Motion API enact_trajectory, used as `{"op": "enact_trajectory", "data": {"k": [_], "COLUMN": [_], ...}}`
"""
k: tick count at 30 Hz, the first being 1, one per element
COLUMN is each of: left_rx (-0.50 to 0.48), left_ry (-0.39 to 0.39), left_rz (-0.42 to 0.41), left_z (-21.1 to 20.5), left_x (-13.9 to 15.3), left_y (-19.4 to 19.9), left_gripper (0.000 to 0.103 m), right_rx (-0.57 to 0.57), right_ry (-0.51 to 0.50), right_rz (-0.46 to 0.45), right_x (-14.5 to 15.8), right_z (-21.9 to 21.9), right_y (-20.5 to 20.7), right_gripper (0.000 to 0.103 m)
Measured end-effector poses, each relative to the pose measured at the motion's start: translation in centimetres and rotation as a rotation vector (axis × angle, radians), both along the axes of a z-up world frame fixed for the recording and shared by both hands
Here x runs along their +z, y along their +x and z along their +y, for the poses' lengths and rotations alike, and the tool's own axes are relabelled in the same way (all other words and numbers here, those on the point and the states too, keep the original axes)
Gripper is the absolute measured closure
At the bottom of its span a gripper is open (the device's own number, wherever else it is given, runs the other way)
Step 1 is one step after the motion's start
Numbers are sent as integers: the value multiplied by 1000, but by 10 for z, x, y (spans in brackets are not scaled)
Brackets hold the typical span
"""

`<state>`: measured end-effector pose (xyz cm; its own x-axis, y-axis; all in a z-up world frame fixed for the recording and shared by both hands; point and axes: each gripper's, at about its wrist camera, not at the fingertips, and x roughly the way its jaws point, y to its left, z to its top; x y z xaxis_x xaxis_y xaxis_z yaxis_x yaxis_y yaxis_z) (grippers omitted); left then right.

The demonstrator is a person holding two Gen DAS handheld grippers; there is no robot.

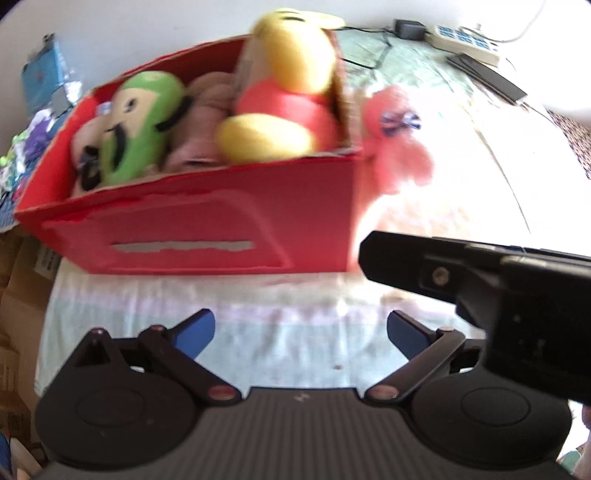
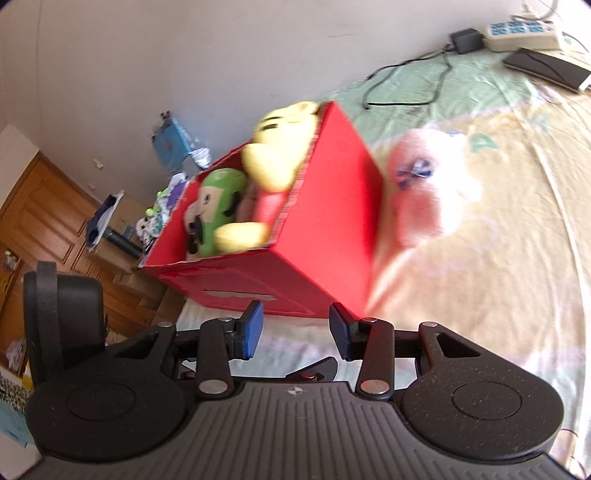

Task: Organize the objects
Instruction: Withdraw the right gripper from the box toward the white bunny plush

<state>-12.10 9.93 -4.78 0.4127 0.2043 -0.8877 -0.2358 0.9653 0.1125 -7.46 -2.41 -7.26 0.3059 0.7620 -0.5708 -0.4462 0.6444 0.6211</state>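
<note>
A red cardboard box (image 1: 207, 236) (image 2: 332, 221) stands on the bed, packed with plush toys: a yellow bear in a red shirt (image 1: 284, 92) (image 2: 280, 147), a green plush (image 1: 140, 125) (image 2: 218, 195) and beige ones. A pink plush with a blue bow (image 1: 399, 140) (image 2: 424, 192) lies on the sheet just right of the box. My left gripper (image 1: 301, 332) is open and empty in front of the box. My right gripper (image 2: 295, 330) is open and empty near the box's front corner. The other gripper's black body (image 1: 498, 295) (image 2: 62, 325) shows at each view's edge.
A power strip (image 1: 465, 37) (image 2: 524, 33), a black adapter with cable (image 2: 465, 40) and a dark flat device (image 1: 487, 74) (image 2: 546, 68) lie at the bed's far end. Clutter and cardboard boxes (image 2: 122, 229) sit left of the bed, by a wooden cabinet (image 2: 40, 221).
</note>
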Motion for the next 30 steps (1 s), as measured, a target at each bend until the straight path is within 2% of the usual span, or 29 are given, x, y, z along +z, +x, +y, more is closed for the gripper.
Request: {"op": "enact_trajectory", "data": {"k": [17,25,30], "left_rx": [-144,-250,-274], "left_ry": [-27,-25,-41], "left_rz": [29,6,-1], "left_z": [-65,-83,-84], "left_x": [-29,-45,-51], "left_y": [28,37,46], "left_gripper": [4,4,4], "right_rx": [-140,-188,-180], "right_ry": [-6,-15,-5], "right_rz": [94,134,135], "right_x": [-38,-57,-59], "right_z": [-71,-84,-82], "right_y": [25,47,66], "right_gripper": [59,59,59]}}
